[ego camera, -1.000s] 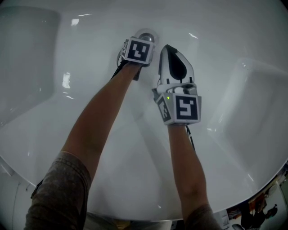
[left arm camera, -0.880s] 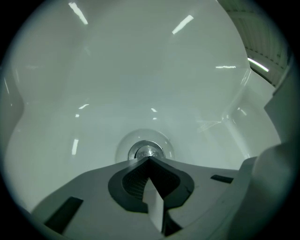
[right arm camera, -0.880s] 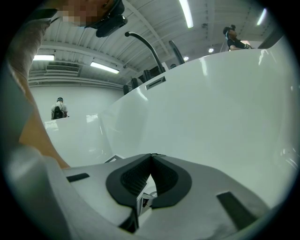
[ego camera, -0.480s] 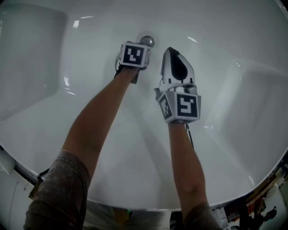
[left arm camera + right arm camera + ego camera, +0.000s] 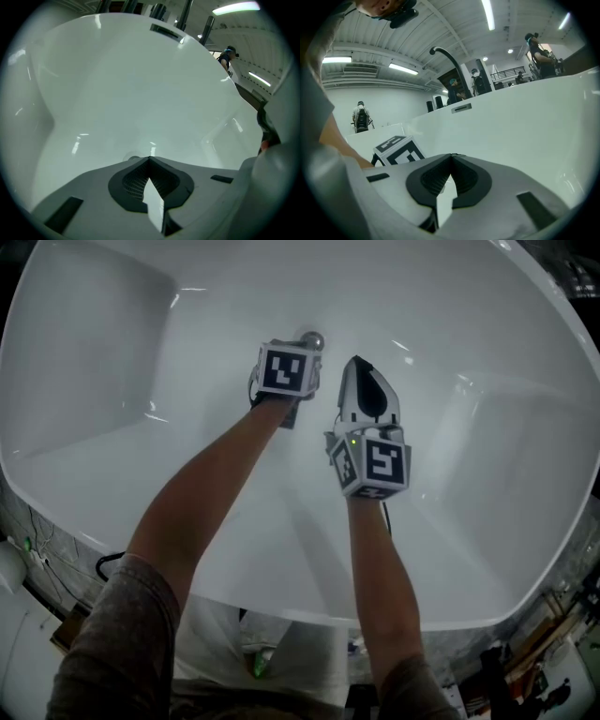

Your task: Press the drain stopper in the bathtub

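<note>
The chrome drain stopper sits on the floor of the white bathtub. My left gripper is shut and empty. In the head view its marker cube lies just short of the stopper and hides the tips. In the left gripper view a sliver of the stopper shows right beyond the tips; I cannot tell whether they touch. My right gripper hovers to the right of the stopper, jaws shut with nothing between them.
The tub walls rise on all sides, with a step at the right. An overflow slot and a dark curved faucet are at the far end. People stand in the room beyond the rim. Clutter lies on the floor below the near rim.
The head view has pulled back, so more of the tub rim shows. The stopper, half hidden behind the left cube a second ago, now shows beside it. The right gripper has barely moved.
</note>
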A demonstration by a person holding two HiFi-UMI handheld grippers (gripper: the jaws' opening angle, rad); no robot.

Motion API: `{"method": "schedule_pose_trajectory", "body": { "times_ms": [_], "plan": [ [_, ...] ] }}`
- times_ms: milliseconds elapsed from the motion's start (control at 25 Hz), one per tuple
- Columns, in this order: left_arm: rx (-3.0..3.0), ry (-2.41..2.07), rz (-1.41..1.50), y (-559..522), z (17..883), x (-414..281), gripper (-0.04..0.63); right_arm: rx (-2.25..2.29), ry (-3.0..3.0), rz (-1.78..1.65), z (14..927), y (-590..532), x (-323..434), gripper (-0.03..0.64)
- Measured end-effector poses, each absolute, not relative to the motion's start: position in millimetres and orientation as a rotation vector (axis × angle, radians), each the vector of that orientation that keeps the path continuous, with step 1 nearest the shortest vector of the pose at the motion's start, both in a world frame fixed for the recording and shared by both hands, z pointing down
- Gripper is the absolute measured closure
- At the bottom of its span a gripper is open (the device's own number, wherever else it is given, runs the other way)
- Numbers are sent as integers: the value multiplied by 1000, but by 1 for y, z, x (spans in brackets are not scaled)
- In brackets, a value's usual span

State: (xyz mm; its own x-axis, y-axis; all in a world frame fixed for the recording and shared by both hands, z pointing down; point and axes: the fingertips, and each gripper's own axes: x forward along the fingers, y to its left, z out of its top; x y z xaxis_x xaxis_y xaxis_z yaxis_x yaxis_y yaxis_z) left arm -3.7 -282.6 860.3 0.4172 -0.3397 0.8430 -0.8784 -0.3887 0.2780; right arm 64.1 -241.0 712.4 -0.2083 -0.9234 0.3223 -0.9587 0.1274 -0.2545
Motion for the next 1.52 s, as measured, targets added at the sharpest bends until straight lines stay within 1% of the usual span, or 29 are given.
{"method": "schedule_pose_trajectory", "body": {
  "times_ms": [680, 880, 1120, 1520],
  "plan": [
    [1980, -1105, 807, -245, 571, -11, 592, 1841, -2326, 629, 487, -213, 66, 617],
    [2001, -1112, 776, -224, 498, -9, 592, 1805, -2338, 645, 433, -190, 64, 617],
    [2141, -1120, 737, -184, 388, -10, 592, 1779, -2379, 641, 348, -148, 62, 617],
    [2362, -1062, 620, -117, 264, -12, 592, 1677, -2536, 612, 238, -103, 53, 617]
  ]
}}
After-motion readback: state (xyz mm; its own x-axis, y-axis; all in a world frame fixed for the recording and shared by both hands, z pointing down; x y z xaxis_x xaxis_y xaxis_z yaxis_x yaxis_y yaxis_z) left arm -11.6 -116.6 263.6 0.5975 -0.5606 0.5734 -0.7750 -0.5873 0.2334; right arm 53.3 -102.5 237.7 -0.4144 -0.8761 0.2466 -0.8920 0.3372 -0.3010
